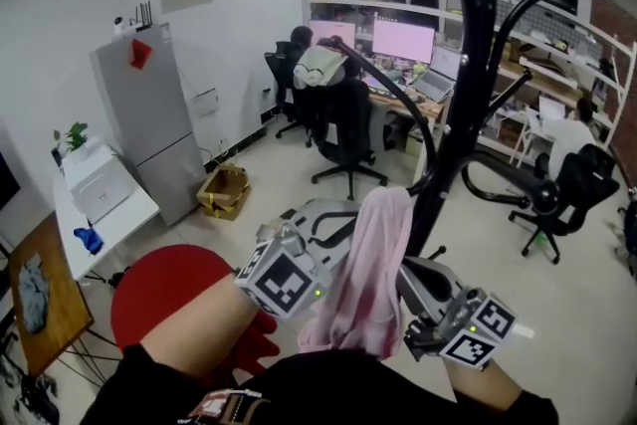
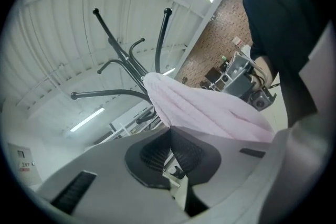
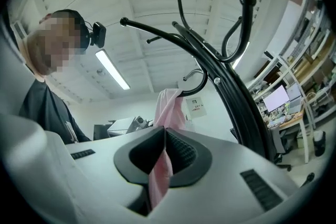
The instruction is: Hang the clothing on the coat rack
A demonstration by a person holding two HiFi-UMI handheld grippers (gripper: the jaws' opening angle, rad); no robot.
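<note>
**Office corner, rack right in front: seat the fold properly**

Lift the pink garment (image 1: pixel 363 274) so its bunched top drops over a hook (image 3: pixel 195 80) of the coat rack (image 1: pixel 485 65) before you let go. Your left hand-held gripper (image 2: pixel 169 132) is pressed together on one edge and your right hand-held gripper (image 3: pixel 164 134) pinches another. The cloth hangs between them, just beside the rack.

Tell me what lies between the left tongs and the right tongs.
The pink garment spans that gap, pinched by the left tongs and the right tongs; the head view shows it best.
</note>
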